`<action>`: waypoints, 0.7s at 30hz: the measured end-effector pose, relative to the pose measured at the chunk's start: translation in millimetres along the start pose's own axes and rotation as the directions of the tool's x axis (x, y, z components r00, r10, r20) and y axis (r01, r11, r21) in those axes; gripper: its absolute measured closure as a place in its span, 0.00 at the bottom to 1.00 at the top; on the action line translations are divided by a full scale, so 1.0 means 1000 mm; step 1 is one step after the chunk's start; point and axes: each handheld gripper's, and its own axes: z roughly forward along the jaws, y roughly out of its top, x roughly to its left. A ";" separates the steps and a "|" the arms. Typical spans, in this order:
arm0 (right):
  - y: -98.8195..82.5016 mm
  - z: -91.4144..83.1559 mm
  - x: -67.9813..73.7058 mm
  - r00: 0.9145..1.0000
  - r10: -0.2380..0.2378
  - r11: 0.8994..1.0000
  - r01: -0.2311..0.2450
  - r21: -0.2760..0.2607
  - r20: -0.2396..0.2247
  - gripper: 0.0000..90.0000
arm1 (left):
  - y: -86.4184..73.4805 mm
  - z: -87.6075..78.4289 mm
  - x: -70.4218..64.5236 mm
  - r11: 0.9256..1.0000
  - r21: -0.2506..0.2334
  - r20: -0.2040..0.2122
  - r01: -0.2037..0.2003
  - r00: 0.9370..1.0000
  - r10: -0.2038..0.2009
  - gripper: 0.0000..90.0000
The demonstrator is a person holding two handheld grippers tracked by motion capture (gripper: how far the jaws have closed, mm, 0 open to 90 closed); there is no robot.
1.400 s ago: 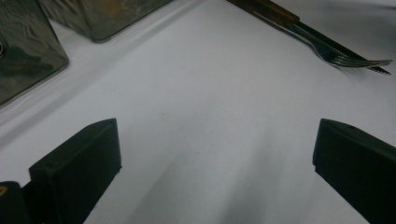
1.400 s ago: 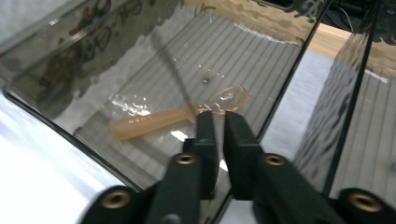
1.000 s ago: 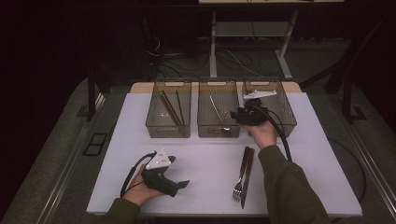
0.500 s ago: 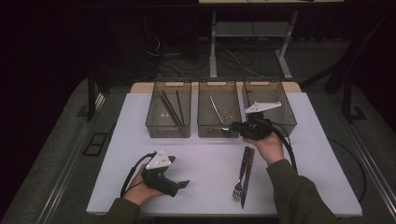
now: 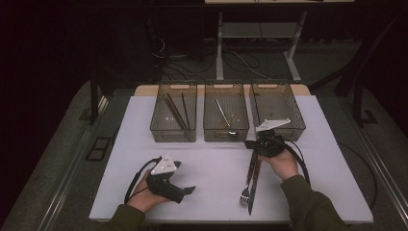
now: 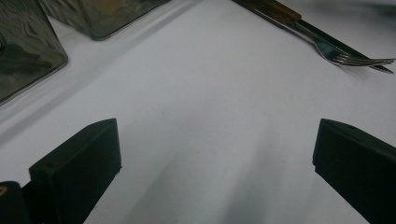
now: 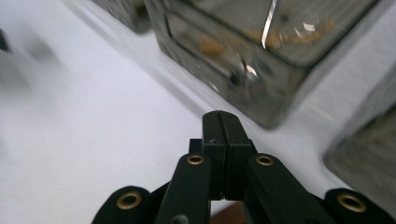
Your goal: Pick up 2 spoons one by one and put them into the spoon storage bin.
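Change: right hand-held gripper (image 5: 251, 144) has come back from the right bin (image 5: 278, 109) toward the near side of the surface (image 5: 211, 159); its jaws have just been closing and now meet with nothing between them.
Surface: white sheet carrying three bins at the far edge and cutlery near the front.
Bins: left bin (image 5: 173, 117) holds dark sticks; middle bin (image 5: 225, 118) holds a spoon (image 5: 224, 117); right bin looks empty.
Right hand-held gripper: clenched on nothing, just above the handle ends of the cutlery.
Left hand-held gripper (image 5: 188, 191): released, jaws wide apart, resting on the surface, well apart from the cutlery.
Fork (image 5: 248, 179) and knife (image 5: 255, 185): side by side on the surface, unsorted.
Judgement: sorting continues; next pick is likely the fork or knife, which needs the jaws reopened first.
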 end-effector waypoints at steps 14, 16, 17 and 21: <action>-0.018 0.019 -0.005 0.998 -0.036 0.992 0.029 0.120 0.056 0.99 | 0.000 -0.001 0.000 1.000 -0.003 0.000 -0.002 1.000 0.002 0.00; -0.019 0.019 -0.006 0.997 -0.037 0.991 0.029 0.128 0.061 0.99 | 0.000 -0.001 0.000 1.000 -0.003 0.000 -0.002 1.000 0.002 0.00; -0.019 0.020 -0.007 0.998 -0.037 0.991 0.029 0.131 0.059 0.99 | 0.000 -0.001 0.000 1.000 -0.003 0.000 -0.002 1.000 0.002 0.00; -0.021 0.022 -0.007 0.997 -0.037 0.990 0.027 0.142 0.068 0.99 | 0.000 -0.001 0.000 1.000 -0.002 0.000 -0.002 1.000 0.002 0.00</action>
